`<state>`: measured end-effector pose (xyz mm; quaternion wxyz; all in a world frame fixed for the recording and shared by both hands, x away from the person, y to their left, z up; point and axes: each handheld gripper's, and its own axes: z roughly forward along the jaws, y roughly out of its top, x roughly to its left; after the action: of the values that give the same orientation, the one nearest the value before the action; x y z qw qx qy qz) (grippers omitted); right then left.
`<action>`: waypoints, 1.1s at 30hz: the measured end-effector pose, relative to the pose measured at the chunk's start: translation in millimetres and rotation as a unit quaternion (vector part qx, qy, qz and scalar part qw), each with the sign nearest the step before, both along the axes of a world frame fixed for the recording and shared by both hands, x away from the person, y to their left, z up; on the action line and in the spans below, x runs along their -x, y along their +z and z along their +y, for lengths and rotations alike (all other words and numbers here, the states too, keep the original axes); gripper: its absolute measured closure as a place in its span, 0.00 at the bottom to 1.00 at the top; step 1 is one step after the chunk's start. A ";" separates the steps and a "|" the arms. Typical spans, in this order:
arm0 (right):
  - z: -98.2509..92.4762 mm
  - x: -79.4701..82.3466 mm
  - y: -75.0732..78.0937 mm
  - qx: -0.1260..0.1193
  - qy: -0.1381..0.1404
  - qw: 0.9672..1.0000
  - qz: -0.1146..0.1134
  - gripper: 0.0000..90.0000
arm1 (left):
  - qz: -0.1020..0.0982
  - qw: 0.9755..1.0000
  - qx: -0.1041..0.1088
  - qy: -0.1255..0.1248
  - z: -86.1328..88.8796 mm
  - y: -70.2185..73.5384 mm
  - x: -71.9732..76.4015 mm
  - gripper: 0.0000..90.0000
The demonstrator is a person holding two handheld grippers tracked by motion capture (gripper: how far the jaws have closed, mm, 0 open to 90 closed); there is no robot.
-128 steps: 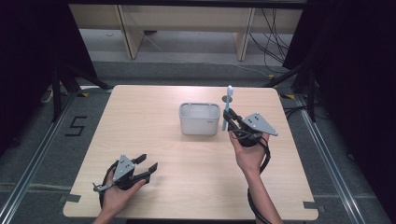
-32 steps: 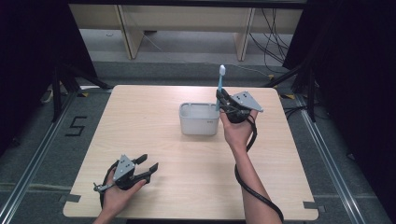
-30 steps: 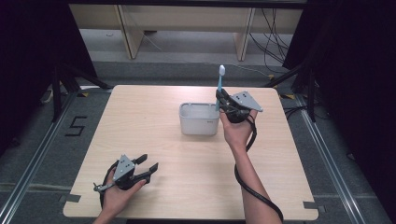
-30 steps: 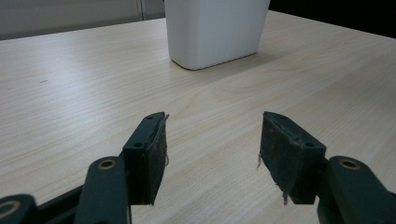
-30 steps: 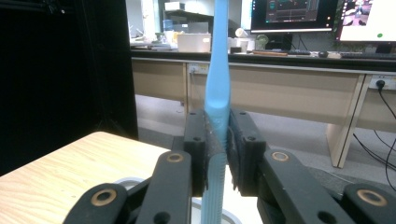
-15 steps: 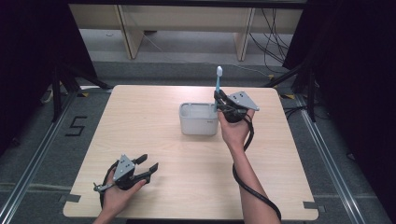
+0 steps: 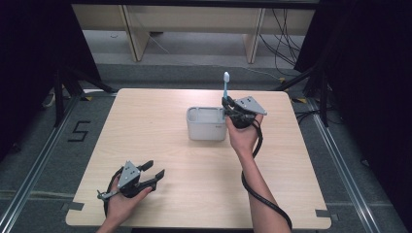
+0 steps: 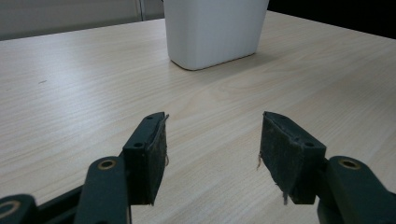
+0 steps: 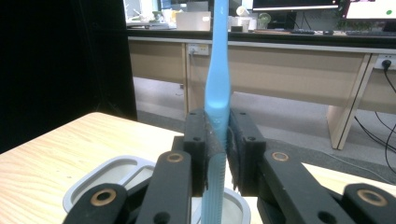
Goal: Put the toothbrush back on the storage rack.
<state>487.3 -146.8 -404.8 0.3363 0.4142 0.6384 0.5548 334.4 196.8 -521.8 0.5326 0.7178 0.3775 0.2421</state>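
- Blue plastic is what we hold: the toothbrush (image 9: 218, 88) stands upright, clamped between the pads of our right gripper (image 7: 232, 108), its white bristle head at the top and its lower handle hanging over the white holder (image 7: 206, 123);
- we judge the step in hand to be lowering the brush into that holder, which sits at the middle of the wooden table (image 7: 160, 121), towards its far side;
- what could go wrong: the handle tip may catch on the holder's rim or on the wall between its compartments instead of dropping inside, because the tip sits close over the right end of the rim and we cannot tell from the right gripper view which compartment it lines up with;
- a push down against the rim could also tip or slide the light holder, since nothing steadies it;
- letting go too high could leave the brush to topple out; the grip sits low on a long handle;
- our left gripper (image 8: 212, 154) rests at the near left of the table, well apart from the holder, its jaws standing apart with nothing between them;
- relative to the right gripper, the brush runs straight up through the pads, most of it above them.
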 end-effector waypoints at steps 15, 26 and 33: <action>-0.7 0.3 -5.7 0.004 -0.007 1.000 0.014 0.88 | 0.001 1.000 0.001 -0.001 0.0 0.0 0.2 0.45; -0.6 -0.4 -13.8 0.006 -0.004 1.000 0.025 0.88 | 0.000 1.000 0.000 -0.002 -0.4 0.0 0.3 0.45; 0.4 -1.3 -18.7 0.012 0.001 1.000 0.025 0.88 | 0.001 1.000 0.001 -0.003 -1.0 -0.1 0.6 0.45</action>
<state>488.6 -146.4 -423.5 0.3250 0.4230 0.6537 0.5367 333.7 195.8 -521.9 0.5334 0.7186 0.3763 0.2397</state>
